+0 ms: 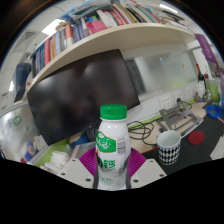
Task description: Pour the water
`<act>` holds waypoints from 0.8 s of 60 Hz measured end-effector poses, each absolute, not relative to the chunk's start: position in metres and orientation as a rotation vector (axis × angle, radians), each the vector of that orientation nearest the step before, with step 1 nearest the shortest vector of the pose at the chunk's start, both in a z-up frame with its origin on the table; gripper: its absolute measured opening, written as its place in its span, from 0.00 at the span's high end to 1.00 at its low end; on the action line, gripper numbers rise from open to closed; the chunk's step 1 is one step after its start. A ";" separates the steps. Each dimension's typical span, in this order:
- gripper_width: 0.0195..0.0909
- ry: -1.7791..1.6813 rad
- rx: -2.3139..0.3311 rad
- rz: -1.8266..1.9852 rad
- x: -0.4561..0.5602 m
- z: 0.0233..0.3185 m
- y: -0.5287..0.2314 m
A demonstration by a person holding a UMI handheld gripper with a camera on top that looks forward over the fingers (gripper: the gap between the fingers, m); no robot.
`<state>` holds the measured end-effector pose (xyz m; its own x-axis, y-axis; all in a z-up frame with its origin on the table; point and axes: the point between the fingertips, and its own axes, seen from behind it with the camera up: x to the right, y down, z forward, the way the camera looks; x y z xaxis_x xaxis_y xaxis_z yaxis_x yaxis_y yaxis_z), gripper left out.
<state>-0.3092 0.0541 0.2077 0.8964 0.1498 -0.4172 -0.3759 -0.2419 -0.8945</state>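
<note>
A white plastic bottle (112, 145) with a green cap and a green and pink label stands upright between my fingers. My gripper (112, 172) is shut on the bottle, with both magenta pads (83, 164) pressed against its lower sides. The bottle appears lifted above the desk. A small cup (170, 147) with a black and white checked pattern stands on the desk, beyond the fingers and to the right of the bottle. The bottle's base is hidden.
A large dark monitor (80, 95) stands behind the bottle. A shelf of books (90, 30) runs above it. Cables (150, 126) and small items lie on the desk (190, 150) near the cup, with a red object (196, 134) beyond it.
</note>
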 end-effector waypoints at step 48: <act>0.76 1.446 -1.361 1.503 -0.257 0.196 0.137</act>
<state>-0.2574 0.1371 0.1958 -0.2592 -0.2044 -0.9439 -0.9354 -0.1901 0.2980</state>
